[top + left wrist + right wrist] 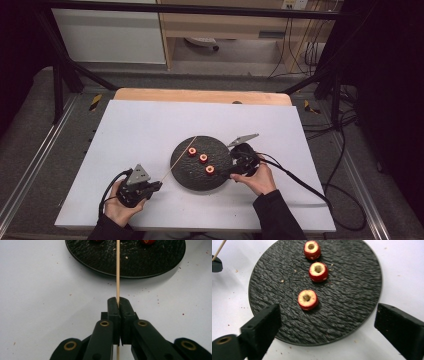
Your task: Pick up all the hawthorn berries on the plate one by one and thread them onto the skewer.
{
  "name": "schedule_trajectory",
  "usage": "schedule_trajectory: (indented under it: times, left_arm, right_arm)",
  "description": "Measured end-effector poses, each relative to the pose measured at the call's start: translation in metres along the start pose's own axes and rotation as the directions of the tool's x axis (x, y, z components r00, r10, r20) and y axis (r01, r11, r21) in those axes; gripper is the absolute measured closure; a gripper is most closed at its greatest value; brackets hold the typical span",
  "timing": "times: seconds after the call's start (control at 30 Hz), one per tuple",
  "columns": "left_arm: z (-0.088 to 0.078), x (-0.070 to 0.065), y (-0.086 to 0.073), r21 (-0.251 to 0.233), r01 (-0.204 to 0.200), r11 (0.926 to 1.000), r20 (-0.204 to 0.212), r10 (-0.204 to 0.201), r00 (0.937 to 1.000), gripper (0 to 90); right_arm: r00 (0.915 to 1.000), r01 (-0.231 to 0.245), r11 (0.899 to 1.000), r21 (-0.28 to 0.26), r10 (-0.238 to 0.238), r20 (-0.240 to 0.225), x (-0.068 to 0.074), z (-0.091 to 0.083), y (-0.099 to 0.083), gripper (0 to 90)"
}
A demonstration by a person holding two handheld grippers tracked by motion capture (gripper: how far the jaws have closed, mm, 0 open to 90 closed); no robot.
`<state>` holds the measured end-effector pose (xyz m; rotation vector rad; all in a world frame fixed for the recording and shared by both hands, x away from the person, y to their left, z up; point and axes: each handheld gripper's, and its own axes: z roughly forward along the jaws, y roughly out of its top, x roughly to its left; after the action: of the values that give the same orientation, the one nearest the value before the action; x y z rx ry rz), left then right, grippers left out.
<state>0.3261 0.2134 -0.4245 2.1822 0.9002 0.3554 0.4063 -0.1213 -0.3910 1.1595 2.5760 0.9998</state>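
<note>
thin pale wooden skewer (118, 272) clamped in left gripper (118, 305), slanting over black plate (352, 272), right gripper (327, 320) jaws wide apart, holding nothing, near three cored red fruits (308, 299)

Both grippers are matte black. The left gripper (159, 185) carries a grey three-cornered plate (139, 175) on top, dotted with small dark screws, and a black cable (111, 187) loops from its rear. In the left gripper view, its jaws are flat-sided blocks on broad black link arms, each pivot ringed with a brass bush (104, 323) (four such rings can be counted). The right gripper (231, 167) has a like grey plate (243, 139) above it and a long black cable (295, 178) trailing behind. Its jaws are plain black slabs, with one brass ring (223, 340) at the near pivot. The person wears dark sleeves (275, 214) ending at the wrists.
</note>
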Motion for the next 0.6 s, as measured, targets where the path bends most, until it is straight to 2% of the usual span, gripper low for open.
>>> schedule_trajectory:
  times: [0.13,0.3,0.6]
  left_arm:
    - [0.000,0.002,0.000,0.002,0.002,1.0000,-0.001,-0.002,1.0000,88.5]
    - [0.000,0.004,-0.001,0.002,0.000,1.0000,-0.001,0.000,1.0000,88.5]
    - [-0.001,0.006,-0.001,0.005,0.001,1.0000,-0.004,-0.001,1.0000,88.6]
  right_arm:
    - [0.9997,0.017,0.999,0.027,-0.017,-0.018,0.006,0.008,0.009,16.8]
    - [0.9994,0.018,0.997,0.071,-0.016,-0.030,0.011,0.018,0.020,23.4]
    - [0.9990,0.035,0.983,0.181,-0.029,-0.035,0.015,0.036,0.033,35.7]
